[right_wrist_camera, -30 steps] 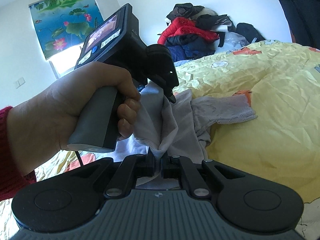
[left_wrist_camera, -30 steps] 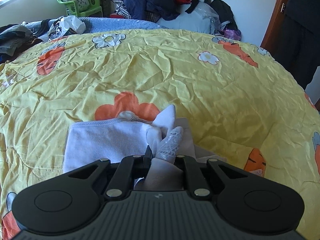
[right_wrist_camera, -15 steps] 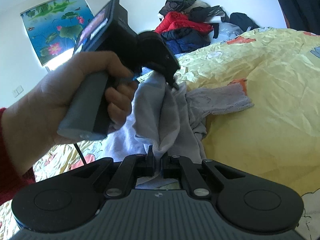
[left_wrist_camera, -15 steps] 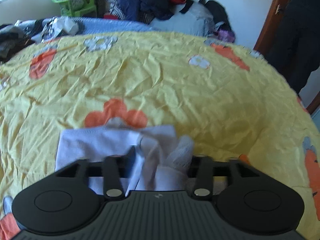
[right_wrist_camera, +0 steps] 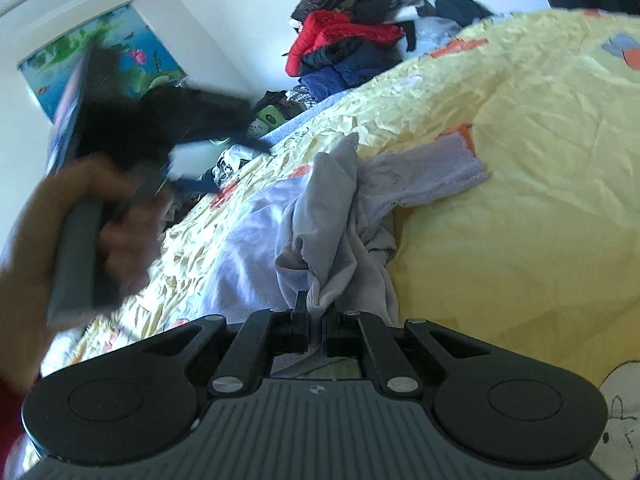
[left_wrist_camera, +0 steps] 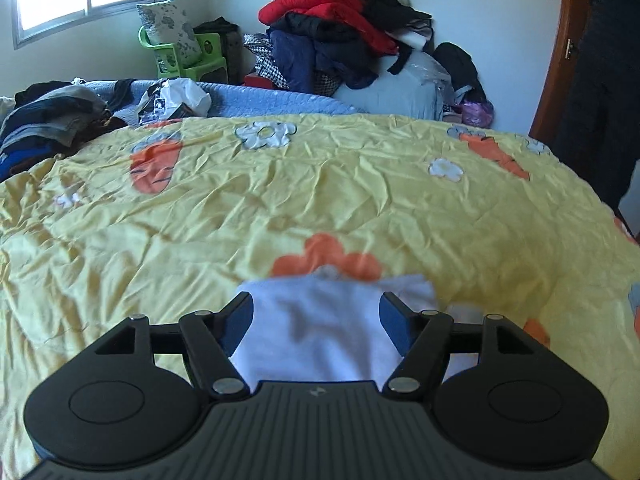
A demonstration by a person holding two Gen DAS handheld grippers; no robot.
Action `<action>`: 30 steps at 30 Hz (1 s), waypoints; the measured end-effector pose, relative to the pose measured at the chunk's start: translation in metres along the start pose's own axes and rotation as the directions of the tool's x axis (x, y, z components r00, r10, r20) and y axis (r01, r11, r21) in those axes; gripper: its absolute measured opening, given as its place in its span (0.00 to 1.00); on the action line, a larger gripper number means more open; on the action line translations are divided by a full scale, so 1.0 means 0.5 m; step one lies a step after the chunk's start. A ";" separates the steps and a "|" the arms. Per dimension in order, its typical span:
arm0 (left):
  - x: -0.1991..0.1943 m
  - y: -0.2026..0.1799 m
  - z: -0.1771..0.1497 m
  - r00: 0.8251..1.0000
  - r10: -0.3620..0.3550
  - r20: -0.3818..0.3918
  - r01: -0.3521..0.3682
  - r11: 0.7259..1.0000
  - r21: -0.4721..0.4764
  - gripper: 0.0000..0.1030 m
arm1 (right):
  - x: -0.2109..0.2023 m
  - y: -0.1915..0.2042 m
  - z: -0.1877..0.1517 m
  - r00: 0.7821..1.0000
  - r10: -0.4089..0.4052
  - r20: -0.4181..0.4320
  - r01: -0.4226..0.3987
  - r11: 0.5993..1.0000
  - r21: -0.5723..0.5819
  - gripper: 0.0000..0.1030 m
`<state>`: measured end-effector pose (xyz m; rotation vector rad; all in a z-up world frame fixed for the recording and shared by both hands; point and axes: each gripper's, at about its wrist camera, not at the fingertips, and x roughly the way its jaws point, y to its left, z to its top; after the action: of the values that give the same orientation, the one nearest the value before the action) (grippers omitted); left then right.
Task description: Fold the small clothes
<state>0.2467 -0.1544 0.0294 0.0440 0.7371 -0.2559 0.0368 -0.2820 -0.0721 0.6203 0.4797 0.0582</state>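
Left wrist view looks across a wide yellow bedspread (left_wrist_camera: 320, 184) printed with orange carrots and white flowers; a heap of dark and red clothing (left_wrist_camera: 340, 24) sits at twelve o'clock against the wall. At six o'clock on the bedspread lies the small pale-lilac garment (left_wrist_camera: 332, 320), blurred, with the left gripper (left_wrist_camera: 318, 320) above it. To fold well, the freed edge should probably settle flat before the other hand lets go, so no crease is trapped. The left gripper's jaws have just been opening and stand wide apart, released; cloth shows between them, but the pads do not press it.

Right wrist view shows the right gripper (right_wrist_camera: 316, 320) clenched on a bunched grey-lilac fold of the same garment (right_wrist_camera: 328, 216), which drapes toward two o'clock. A blurred hand (right_wrist_camera: 60, 248) holds the left tool at nine o'clock.
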 end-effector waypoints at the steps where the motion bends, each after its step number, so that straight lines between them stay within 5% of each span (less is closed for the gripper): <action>1: -0.009 0.008 -0.013 1.000 -0.004 -0.001 0.004 1.000 0.005 0.67 | 0.002 -0.008 0.002 1.000 0.007 -0.006 -0.007 1.000 0.026 0.08; 2: -0.017 0.013 -0.025 1.000 -0.010 -0.001 0.010 1.000 0.012 0.67 | 0.004 -0.015 0.004 1.000 0.015 -0.013 -0.015 0.999 0.049 0.17; 6: -0.056 0.037 -0.085 0.999 -0.030 0.021 0.030 1.000 0.003 0.70 | 0.003 -0.035 0.014 0.999 0.029 -0.031 -0.027 0.997 0.076 0.22; 12: -0.106 0.071 -0.165 0.998 -0.015 0.063 0.017 0.999 -0.029 0.77 | -0.048 0.003 0.046 0.985 -0.147 0.086 0.156 0.982 -0.108 0.32; 14: -0.109 0.077 -0.184 0.998 -0.013 0.059 0.015 0.999 -0.035 0.77 | -0.044 0.024 0.072 0.987 -0.127 0.094 0.142 0.976 -0.167 0.34; 16: -0.111 0.074 -0.199 0.999 -0.017 0.049 0.017 1.000 -0.015 0.77 | -0.015 0.040 0.104 0.993 -0.085 0.079 0.099 0.976 -0.193 0.54; 18: -0.115 0.069 -0.211 0.998 -0.006 0.061 0.006 1.000 0.006 0.77 | 0.022 0.052 0.132 0.995 -0.064 0.070 0.078 0.974 -0.211 0.64; 21: -0.120 0.061 -0.222 0.997 -0.001 0.071 -0.001 1.000 0.026 0.77 | 0.103 0.060 0.172 0.995 -0.097 0.001 0.095 0.968 -0.233 0.63; 23: -0.120 0.057 -0.228 0.998 -0.015 0.069 0.013 0.999 0.030 0.77 | 0.159 0.044 0.191 0.992 -0.092 -0.081 0.076 0.980 -0.182 0.37; 24: -0.120 0.054 -0.231 0.998 -0.016 0.068 0.014 0.999 0.035 0.77 | 0.169 0.040 0.192 0.992 -0.084 -0.099 0.067 0.984 -0.163 0.09; 30: -0.113 0.024 -0.248 0.998 -0.023 0.058 0.017 0.996 0.090 0.77 | 0.194 0.034 0.211 0.992 -0.102 -0.073 0.084 0.973 -0.214 0.12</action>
<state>0.1278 -0.1145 -0.0254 0.1134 0.6672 -0.3081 0.1720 -0.3066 -0.0280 0.3875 0.5749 0.0457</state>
